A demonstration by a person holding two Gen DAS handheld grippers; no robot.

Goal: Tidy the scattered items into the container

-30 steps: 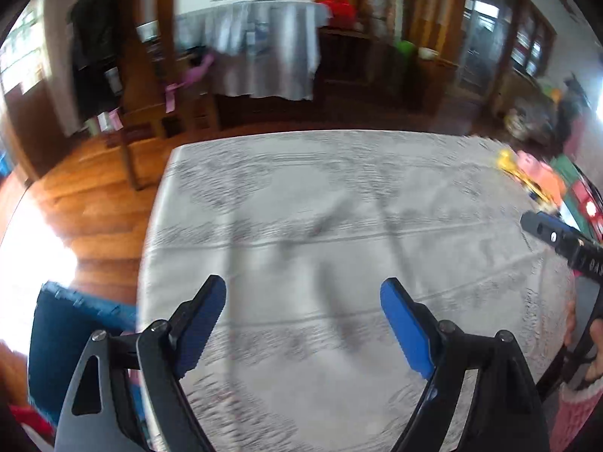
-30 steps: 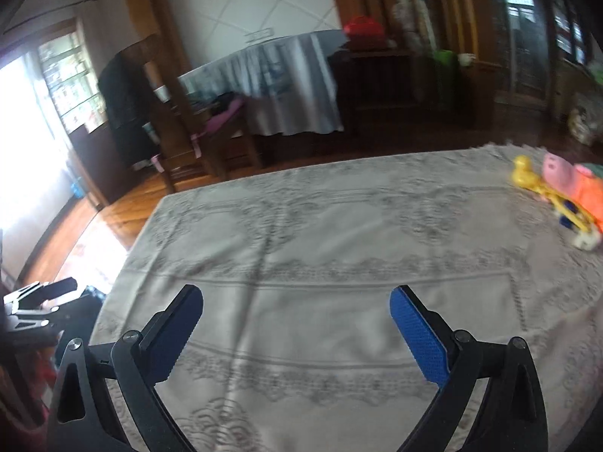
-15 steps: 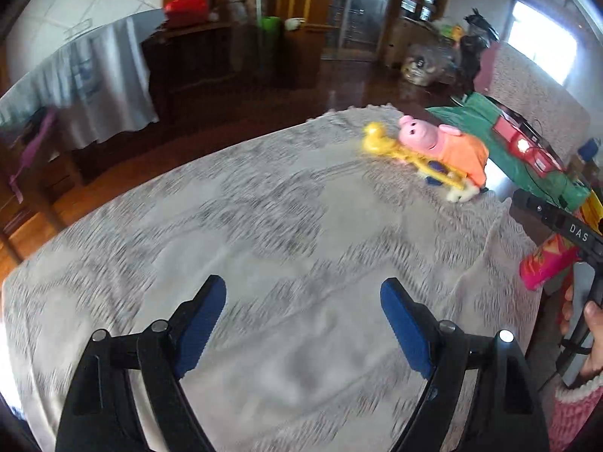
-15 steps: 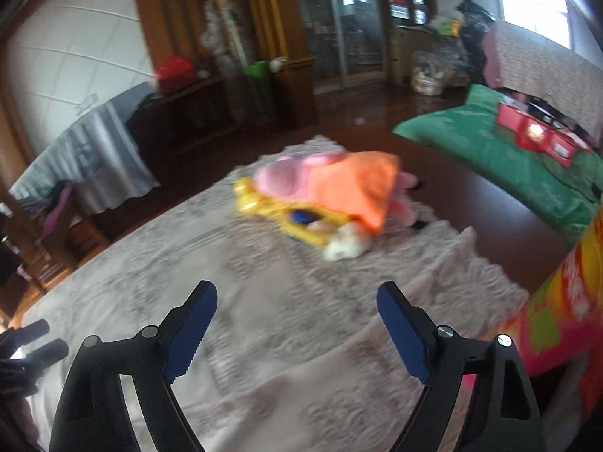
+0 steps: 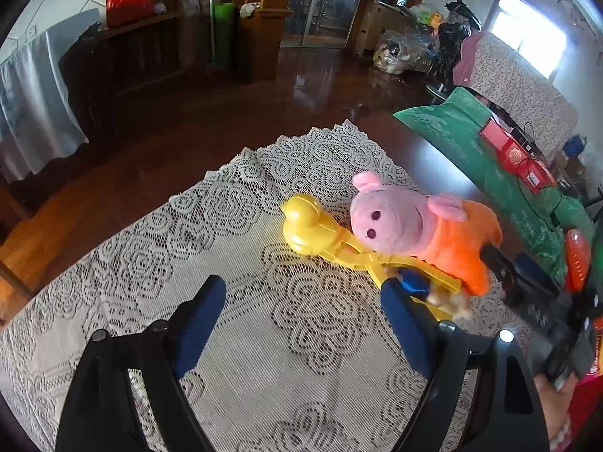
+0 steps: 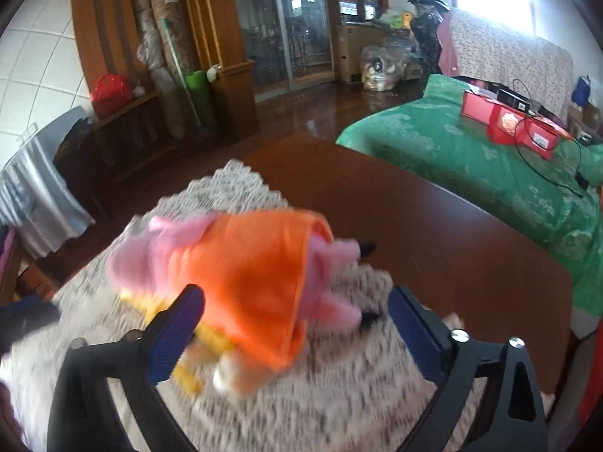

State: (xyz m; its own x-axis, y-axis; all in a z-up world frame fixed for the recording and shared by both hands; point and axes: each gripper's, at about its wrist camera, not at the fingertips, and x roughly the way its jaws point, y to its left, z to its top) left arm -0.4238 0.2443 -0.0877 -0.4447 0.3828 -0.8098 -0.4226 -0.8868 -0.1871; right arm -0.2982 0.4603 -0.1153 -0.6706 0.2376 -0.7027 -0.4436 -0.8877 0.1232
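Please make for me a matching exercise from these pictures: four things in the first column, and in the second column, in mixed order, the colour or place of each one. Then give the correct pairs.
Column 1
1. plush pig
2. duck-headed plastic toy
3. lace tablecloth
4. red boxes

Column 2
A. white, spread under the toys
B. on the green cloth, away from the toys
C. pink, in an orange dress
D. yellow, lying partly under the pig

Pairs: 1-C, 2-D, 3-A, 4-B
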